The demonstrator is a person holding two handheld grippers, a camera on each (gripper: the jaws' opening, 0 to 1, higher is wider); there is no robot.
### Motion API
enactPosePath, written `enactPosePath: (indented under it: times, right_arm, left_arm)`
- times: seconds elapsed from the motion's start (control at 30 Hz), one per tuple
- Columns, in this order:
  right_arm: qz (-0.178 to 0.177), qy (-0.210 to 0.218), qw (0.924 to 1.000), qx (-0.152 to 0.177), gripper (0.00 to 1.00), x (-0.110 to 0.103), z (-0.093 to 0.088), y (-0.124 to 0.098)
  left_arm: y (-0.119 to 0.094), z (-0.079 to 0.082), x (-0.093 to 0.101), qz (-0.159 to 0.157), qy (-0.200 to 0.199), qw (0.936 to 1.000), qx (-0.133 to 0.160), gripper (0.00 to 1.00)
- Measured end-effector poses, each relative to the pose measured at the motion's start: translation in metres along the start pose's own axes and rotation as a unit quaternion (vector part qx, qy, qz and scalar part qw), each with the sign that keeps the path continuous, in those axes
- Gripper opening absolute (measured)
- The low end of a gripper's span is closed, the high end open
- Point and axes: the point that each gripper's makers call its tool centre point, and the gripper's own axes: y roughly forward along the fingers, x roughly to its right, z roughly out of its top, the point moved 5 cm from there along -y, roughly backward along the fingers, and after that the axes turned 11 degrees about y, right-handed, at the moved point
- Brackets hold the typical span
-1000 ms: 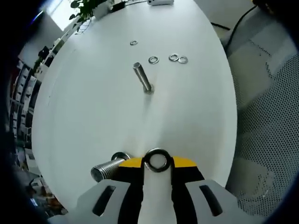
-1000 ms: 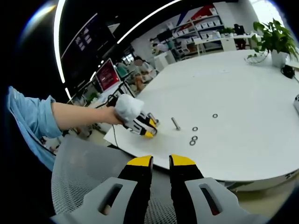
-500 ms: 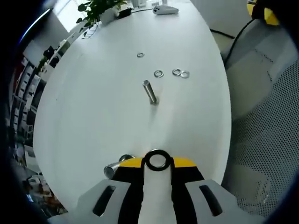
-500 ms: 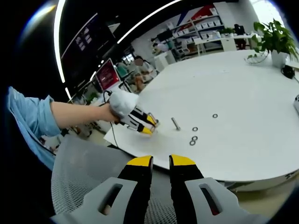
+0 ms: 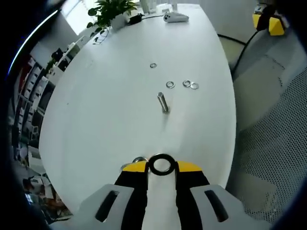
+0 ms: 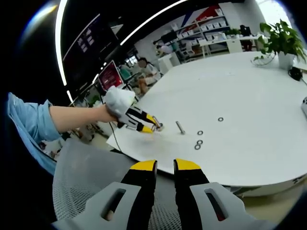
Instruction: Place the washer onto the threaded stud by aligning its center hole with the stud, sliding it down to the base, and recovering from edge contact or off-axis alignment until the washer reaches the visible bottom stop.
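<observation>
Left gripper: while its yellow-tipped jaws (image 5: 162, 166) pinch the washer (image 5: 161, 164), the ring faces the camera, hole open, held above the table's near edge.
Washer: dark metal ring, flat, round; also seen at the jaw tips in the right gripper view (image 6: 156, 126), too small to read there.
Stud: (image 5: 163, 102) grey metal rod, standing on the table, long axis leaning away; well apart from the washer. Threads not discernible.
Spare washers: (image 5: 187, 84) small shiny rings lying flat beyond the stud.
Table: (image 5: 110, 110) white, smooth, oval.
Right gripper: (image 6: 164, 166) jaws pressed nearly together, gripping nothing, off the table edge.
</observation>
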Motion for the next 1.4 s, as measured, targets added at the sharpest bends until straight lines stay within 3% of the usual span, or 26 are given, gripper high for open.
enactPosePath:
  times: [0.57,0.77,1.17,1.4]
  right_arm:
    - [-0.001,0.001,1.0,0.0,0.17,0.0,0.0,0.0]
    - [-0.001,0.002,1.0,0.001,0.17,0.0,0.0,0.0]
    - [-0.003,0.004,1.0,0.002,0.17,0.0,0.0,0.0]
    - [-0.003,0.004,1.0,0.003,0.17,0.001,0.0,0.0]
  left_arm:
    - [-0.016,-0.009,-0.029,0.038,-0.008,0.9992,-0.01,0.19]
    - [-0.009,-0.016,-0.036,0.035,-0.01,0.9989,-0.029,0.19]
    - [-0.001,-0.009,-0.039,0.013,-0.002,0.9993,-0.036,0.19]
    - [0.0,-0.007,-0.04,-0.012,0.026,0.9978,-0.059,0.19]
